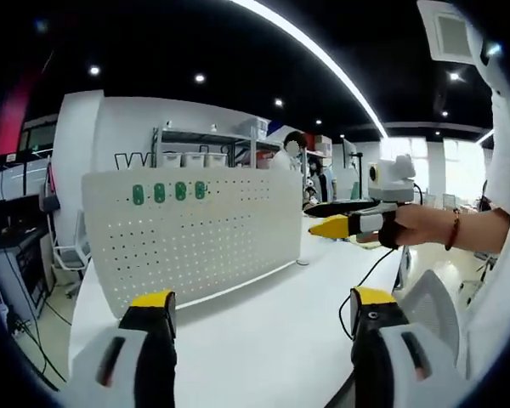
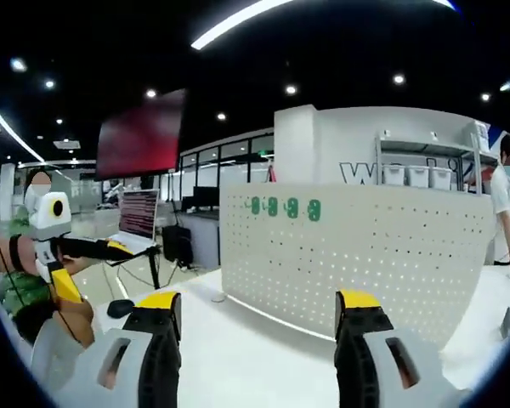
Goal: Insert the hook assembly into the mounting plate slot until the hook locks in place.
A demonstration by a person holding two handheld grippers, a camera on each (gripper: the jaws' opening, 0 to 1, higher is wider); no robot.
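Observation:
A white perforated mounting plate (image 1: 195, 229) stands upright on the white table (image 1: 272, 331). Several green hook pieces (image 1: 168, 193) sit in a row near its top left. My left gripper (image 1: 263, 310) is open and holds nothing, a short way in front of the plate. My right gripper (image 1: 314, 218) comes in from the right, held by a hand (image 1: 416, 225). In the right gripper view the plate (image 2: 357, 255) and green hooks (image 2: 285, 207) face me. My right gripper (image 2: 257, 310) is open and bare. The left gripper (image 2: 102, 276) shows at the left, off the plate.
Shelves with white bins (image 1: 204, 153) stand behind the plate, and people (image 1: 323, 178) are at the back. A chair (image 1: 68, 251) is left of the table. A laptop (image 2: 138, 217) and a dark small object (image 2: 119, 308) lie on the table's left side. A person (image 2: 506, 204) stands far right.

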